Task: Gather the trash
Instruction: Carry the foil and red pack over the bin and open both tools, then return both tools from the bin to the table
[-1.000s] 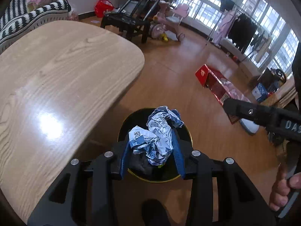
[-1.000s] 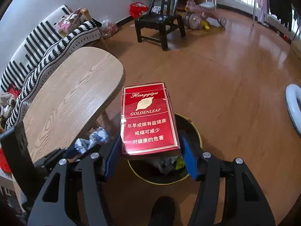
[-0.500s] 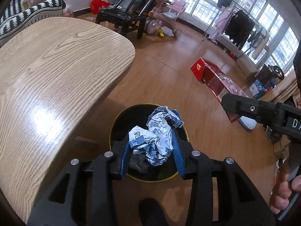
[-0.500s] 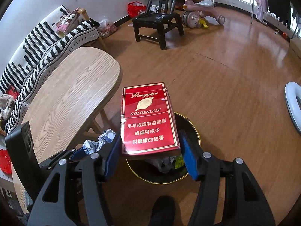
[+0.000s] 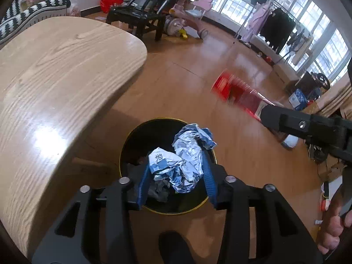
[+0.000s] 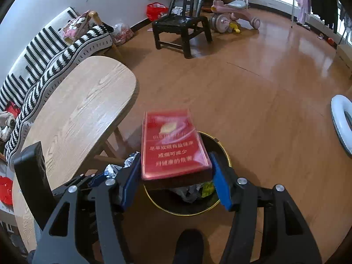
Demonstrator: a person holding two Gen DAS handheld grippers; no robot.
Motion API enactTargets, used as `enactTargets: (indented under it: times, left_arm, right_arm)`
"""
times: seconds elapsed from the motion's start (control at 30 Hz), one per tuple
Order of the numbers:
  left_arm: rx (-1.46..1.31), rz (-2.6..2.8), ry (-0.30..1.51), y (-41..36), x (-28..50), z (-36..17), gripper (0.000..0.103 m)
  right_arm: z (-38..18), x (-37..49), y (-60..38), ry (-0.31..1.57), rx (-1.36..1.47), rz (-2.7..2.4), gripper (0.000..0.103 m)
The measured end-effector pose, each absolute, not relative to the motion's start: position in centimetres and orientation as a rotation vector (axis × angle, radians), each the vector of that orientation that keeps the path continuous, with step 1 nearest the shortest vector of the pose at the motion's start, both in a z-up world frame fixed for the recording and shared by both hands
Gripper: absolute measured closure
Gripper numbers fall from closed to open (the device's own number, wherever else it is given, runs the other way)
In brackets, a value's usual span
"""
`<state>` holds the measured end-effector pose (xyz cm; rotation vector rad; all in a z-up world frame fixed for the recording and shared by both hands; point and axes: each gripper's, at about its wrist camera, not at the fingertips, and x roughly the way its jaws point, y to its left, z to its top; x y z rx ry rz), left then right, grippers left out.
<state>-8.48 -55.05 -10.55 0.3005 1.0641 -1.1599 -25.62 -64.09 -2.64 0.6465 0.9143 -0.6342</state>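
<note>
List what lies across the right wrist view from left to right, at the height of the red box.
wooden table → red box → bare floor → white ring
</note>
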Motion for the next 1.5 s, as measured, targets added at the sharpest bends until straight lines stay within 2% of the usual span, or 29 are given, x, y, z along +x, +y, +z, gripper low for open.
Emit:
enactTargets:
  times: [0.07,0.2,0.27,0.5,0.6,0.67,1.0,1.3,1.5]
  left_arm:
    - [0.306,-1.16,1.06,-55.3,-8.6,-10.7,0.041]
    - [0.308,-1.161,1.062,-55.3,-8.5,-10.7,0.037]
    - [0.304,-1.148,1.058,-55.1,-8.4,-10.7,0.031]
    - [0.287,-1.117,1.049,-53.5,-8.2,-9.9,0.018]
    - [0.285,-1.084,1.017,-51.8,-7.8,-8.7,0.012]
    - [0.269,-1.06,0.992,-50.1,-7.2,-7.7,0.01]
    - [0.236,-0.796,0.825,-37.2,-2.0,-1.6,0.008]
    - [0.169,-0.483,0.843,-22.7,4.2,-1.3,0.008]
    - [0.143,-0.36,0.862,-15.7,5.9,-1.7,0.008]
  right_arm:
    - [-2.6,-25.9,-64.3,0.904,0.659,-0.641,0.03]
    - [-2.5,-26.1,-64.4,0.894,0.659,-0.642,0.03]
    - [-2.5,-26.2,-64.3,0.891,0.656,-0.643,0.029]
    - [-1.7,-25.2,-63.3,0.873,0.628,-0.613,0.024]
    - [-0.5,-24.5,-62.4,0.841,0.57,-0.618,0.012]
    - [0.3,-24.1,-61.5,0.817,0.54,-0.613,0.01]
    - [2.9,-17.1,-55.3,0.777,0.453,-0.445,0.01]
    - [4.2,-9.3,-45.3,0.789,0.347,-0.252,0.01]
    - [4.2,-5.1,-38.9,0.803,0.285,-0.141,0.01]
